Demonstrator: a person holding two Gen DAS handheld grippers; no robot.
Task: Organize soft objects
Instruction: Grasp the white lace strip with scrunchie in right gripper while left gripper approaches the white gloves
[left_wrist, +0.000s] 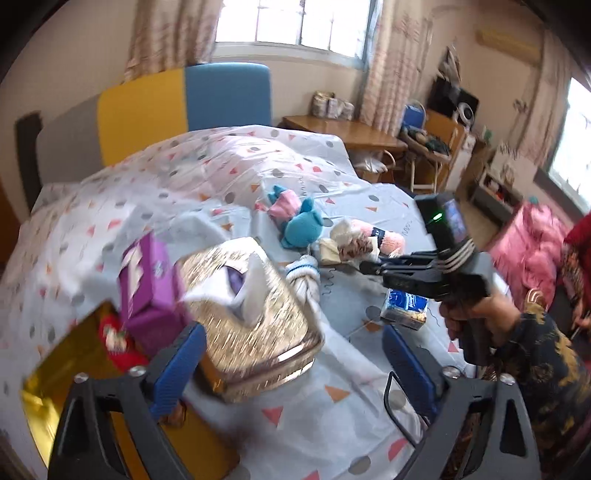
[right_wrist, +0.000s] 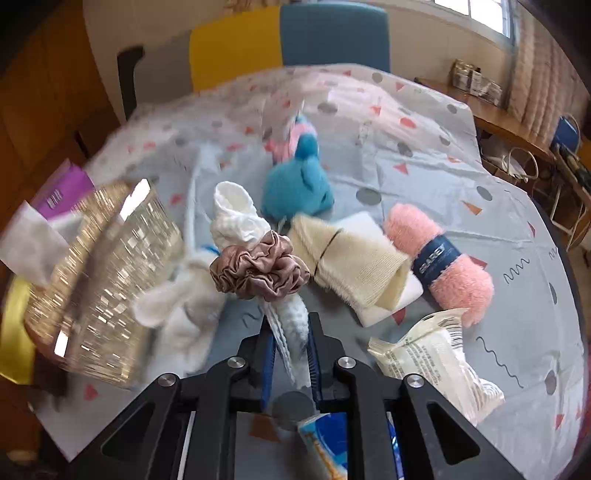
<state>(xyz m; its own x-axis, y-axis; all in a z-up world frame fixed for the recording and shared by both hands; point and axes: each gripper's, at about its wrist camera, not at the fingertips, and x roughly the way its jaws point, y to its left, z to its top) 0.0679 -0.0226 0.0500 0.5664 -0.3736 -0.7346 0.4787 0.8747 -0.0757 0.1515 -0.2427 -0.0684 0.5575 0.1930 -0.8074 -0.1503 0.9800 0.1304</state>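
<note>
My right gripper (right_wrist: 291, 326) is shut on the lower end of a white knitted piece (right_wrist: 236, 218) that has a brown satin scrunchie (right_wrist: 258, 271) bunched around its middle. In the left wrist view that gripper (left_wrist: 366, 266) reaches in from the right over the pile of soft things. My left gripper (left_wrist: 293, 345) stands wide open around a gold glitter tissue box (left_wrist: 255, 325). The box lies against the left pad (left_wrist: 177, 369) and clear of the right pad (left_wrist: 406, 369). A blue and pink plush toy (right_wrist: 295, 184), a pink yarn skein (right_wrist: 443, 258) and a folded cream cloth (right_wrist: 354, 266) lie on the bedsheet (right_wrist: 424, 173).
A purple box (left_wrist: 147, 284) stands in a gold tray (left_wrist: 44, 398) at the lower left, beside a red item (left_wrist: 114, 339). A white packet (right_wrist: 432, 354) and a blue tissue pack (left_wrist: 404, 306) lie near the bed's front. A fluffy white piece (right_wrist: 177, 314) sits beside the tissue box. A wooden desk (left_wrist: 343, 133) stands beyond the bed.
</note>
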